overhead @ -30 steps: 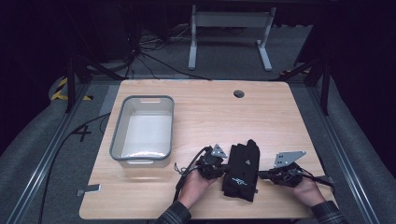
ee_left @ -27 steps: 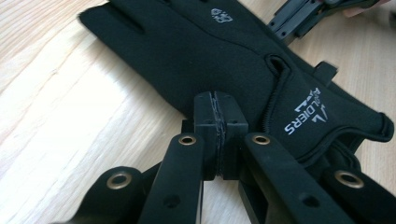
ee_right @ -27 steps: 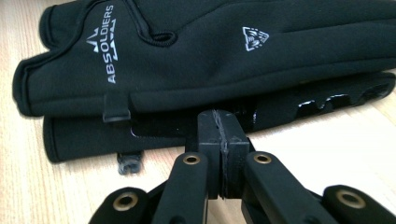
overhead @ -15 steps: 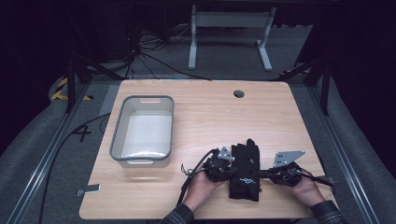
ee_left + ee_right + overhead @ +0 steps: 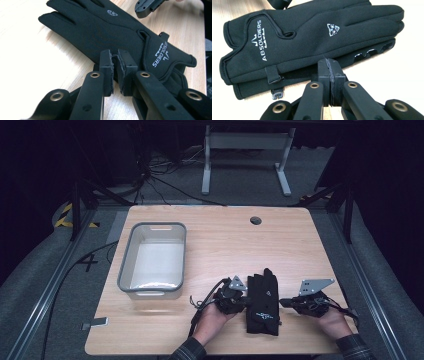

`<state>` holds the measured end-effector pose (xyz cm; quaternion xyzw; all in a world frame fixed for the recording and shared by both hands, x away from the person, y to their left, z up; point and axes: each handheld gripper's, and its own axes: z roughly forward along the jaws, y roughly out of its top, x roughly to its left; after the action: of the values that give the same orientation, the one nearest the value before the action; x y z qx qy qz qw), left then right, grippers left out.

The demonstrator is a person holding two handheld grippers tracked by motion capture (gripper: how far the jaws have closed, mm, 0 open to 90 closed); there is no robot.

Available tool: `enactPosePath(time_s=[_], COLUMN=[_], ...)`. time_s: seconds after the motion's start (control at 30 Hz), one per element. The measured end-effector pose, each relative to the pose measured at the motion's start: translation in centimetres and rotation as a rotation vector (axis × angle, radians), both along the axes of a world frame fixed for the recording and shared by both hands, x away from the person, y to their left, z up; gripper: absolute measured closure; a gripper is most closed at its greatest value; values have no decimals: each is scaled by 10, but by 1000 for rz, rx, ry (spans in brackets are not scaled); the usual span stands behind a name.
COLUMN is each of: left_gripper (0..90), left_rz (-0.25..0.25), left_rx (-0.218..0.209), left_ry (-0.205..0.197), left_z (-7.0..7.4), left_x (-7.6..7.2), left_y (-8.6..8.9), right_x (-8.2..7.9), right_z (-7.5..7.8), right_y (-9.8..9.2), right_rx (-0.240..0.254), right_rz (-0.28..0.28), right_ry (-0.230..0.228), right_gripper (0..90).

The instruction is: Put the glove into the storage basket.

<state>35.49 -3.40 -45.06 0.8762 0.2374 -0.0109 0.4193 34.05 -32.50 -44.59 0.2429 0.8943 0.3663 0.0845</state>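
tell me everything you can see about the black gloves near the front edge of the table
The black fabric gloves lie flat as a stacked pair, one on top of the other, fingers pointing away from the person. The top one bears white "ABSOLDIERS" lettering at the cuff, a small white emblem on the back and a little strap loop at the wrist. They rest on the light wooden table, between the left gripper and right gripper, whose jaw tips sit at their edges.

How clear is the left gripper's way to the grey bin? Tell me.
Probably clear, yes. The left gripper sits at the black gloves' edge, and bare table lies between it and the grey bin, with nothing standing in the path.
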Motion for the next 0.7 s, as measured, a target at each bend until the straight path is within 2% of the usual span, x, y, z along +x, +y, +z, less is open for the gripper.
enactPosePath(time_s=[0.3,0.4,0.57,0.63,0.7], left_gripper=[830,830,830,830,830], left_rz=[-39,-29,2,16,46], left_rx=[19,19,32,32,50], left_ry=[11,11,13,7,4], left_z=[-5,-5,-4,-4,-2], left_x=[-2,-4,0,0,3], left_y=[-9,-7,4,6,17], right_x=[12,14,20,22,24], right_z=[-5,-7,-8,-8,-9], right_y=[11,14,19,27,35], right_rx=[-21,-21,10,1,5], right_rz=[4,9,23,35,52], right_ry=[5,8,31,30,30], right_gripper=[899,899,899,899,899])
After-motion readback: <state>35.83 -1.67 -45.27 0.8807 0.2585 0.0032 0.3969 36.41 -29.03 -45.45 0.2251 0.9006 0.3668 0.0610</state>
